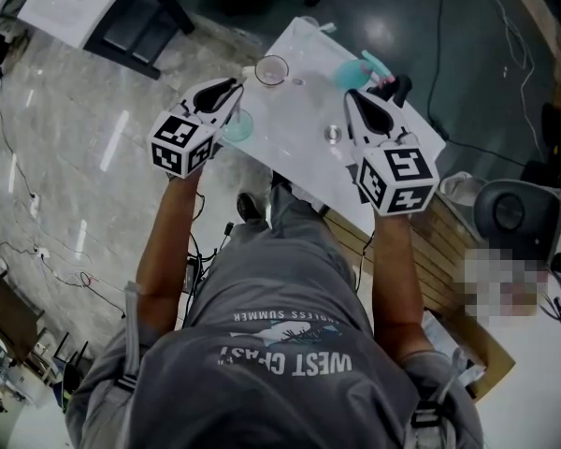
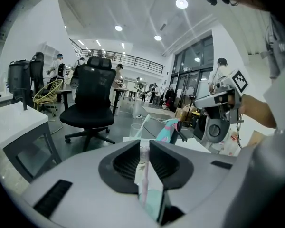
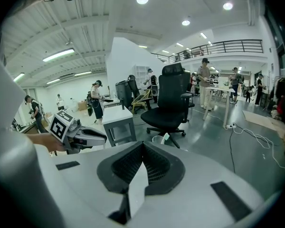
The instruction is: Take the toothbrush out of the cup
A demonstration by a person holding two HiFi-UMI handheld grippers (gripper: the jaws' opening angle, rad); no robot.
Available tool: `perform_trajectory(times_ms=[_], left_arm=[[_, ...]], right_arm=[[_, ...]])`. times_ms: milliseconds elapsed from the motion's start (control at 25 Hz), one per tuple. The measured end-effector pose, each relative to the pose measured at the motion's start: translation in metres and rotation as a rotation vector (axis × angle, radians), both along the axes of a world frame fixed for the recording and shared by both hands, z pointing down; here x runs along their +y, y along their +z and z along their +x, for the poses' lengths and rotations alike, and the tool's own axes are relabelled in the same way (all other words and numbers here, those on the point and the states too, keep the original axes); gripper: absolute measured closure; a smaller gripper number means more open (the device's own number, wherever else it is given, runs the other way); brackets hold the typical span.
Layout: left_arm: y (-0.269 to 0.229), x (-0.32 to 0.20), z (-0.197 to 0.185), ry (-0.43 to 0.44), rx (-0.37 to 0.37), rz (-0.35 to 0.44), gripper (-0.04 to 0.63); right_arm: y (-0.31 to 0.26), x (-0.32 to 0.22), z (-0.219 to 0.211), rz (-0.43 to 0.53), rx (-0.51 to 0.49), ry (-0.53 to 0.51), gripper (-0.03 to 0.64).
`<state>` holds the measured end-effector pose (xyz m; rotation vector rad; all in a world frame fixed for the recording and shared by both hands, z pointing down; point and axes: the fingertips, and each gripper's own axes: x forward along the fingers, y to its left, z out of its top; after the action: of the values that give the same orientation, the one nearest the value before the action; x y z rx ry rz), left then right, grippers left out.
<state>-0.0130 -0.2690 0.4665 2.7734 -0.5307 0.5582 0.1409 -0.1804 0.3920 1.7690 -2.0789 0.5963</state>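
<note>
1. Done, the grip: the left claw (image 2: 143,148) is closed on the pale pink toothbrush (image 2: 143,175). Its two pads press the thin handle from either side, and the handle runs upright through the narrow slot between them
2. Where the toothbrush is: it hangs straight above the teal cup (image 2: 153,199), which stands on the white bench (image 1: 299,148) just under the left claw, near the bench's edge. In the left gripper view the lower part of the handle runs down to the cup's mouth, and the lower end looks to be inside the rim or at it. I cannot tell for sure that it is clear
3. My reading of progress: the grasp is made and the pull-out is the step in hand, so the task is roughly halfway. The toothbrush is held but does not yet show as free of the cup
4. Left to do: raise the toothbrush until its lower end is well above the rim, keeping it upright so it does not drag the light cup over, then carry it aside
5. The right claw (image 3: 141,148) has its jaws together on nothing. It hovers over the far side of the bench, well apart from the teal cup, and takes no part in the grasp
6. A clear glass (image 1: 271,69) holding a white toothbrush (image 2: 143,123) stands further along the bench, untouched
</note>
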Motion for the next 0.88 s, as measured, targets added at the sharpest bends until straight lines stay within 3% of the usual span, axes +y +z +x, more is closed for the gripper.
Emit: perform_trajectory(times_ms=[880], left_arm=[[-0.078, 0.024, 0.017, 0.038, 0.127, 0.055, 0.538]], right_arm=[[-0.014, 0.03, 0.012, 0.024, -0.001, 0.04, 0.604]])
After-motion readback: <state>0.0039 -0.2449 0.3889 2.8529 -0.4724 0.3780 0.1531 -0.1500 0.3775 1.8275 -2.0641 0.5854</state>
